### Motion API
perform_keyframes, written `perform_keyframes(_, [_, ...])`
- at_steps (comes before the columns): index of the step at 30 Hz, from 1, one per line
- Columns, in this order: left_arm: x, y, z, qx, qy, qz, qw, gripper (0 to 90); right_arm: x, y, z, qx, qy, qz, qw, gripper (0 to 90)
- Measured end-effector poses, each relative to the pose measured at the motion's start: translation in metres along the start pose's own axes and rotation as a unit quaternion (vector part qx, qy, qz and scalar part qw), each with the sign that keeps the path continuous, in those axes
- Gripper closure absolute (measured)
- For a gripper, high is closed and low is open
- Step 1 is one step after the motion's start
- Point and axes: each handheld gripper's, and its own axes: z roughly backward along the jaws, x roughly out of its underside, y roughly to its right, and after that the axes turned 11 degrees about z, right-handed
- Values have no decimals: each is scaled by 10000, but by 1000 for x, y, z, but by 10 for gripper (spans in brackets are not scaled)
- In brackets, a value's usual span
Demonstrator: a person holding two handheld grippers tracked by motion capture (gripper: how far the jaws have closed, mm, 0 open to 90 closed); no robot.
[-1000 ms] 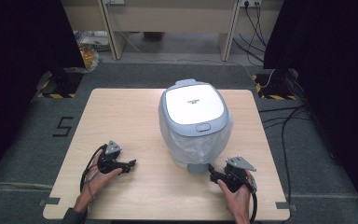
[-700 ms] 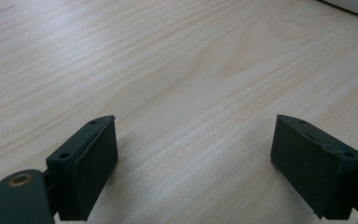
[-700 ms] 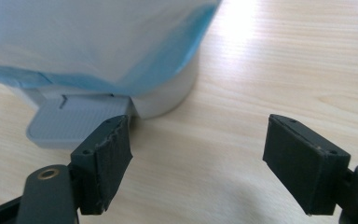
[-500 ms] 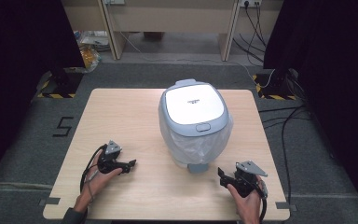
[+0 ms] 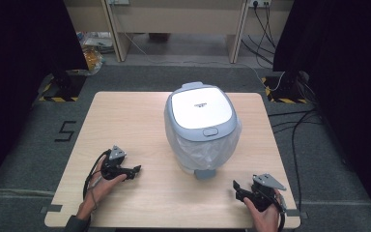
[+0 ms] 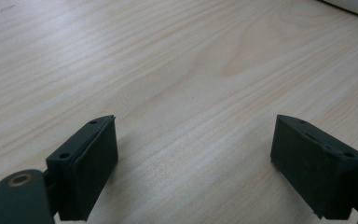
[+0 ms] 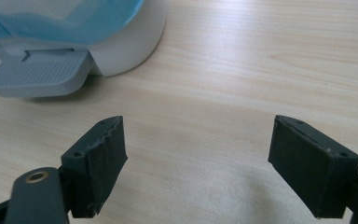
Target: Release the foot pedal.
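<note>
A white and grey pedal bin [image 5: 201,125] stands right of the table's centre. Its lid [image 5: 201,108] is down and a clear bag liner bulges under the rim. The grey pedal [image 5: 205,173] sticks out at the front, seen close in the right gripper view [image 7: 39,74]. My right gripper [image 5: 236,186] rests near the front right corner, open and holding nothing [image 7: 196,163], a short way right of the pedal. At the front left my left gripper [image 5: 135,170] lies on the wood, jaws wide apart over bare tabletop [image 6: 193,163].
The light wooden table [image 5: 135,121] stands on grey carpet. Cables [image 5: 294,121] run on the floor to the right. A desk frame [image 5: 174,19] and dark curtains stand behind. Bare wood lies left of the bin.
My right gripper has drawn back from the pedal, moving right and toward the table's front edge. The left gripper and the bin have stayed put.
</note>
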Motion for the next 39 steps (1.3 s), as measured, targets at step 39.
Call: perform_keyframes(39, [0, 0, 0, -7, 3, 9, 10000, 139, 31, -29, 12, -23, -109, 435, 9990, 147])
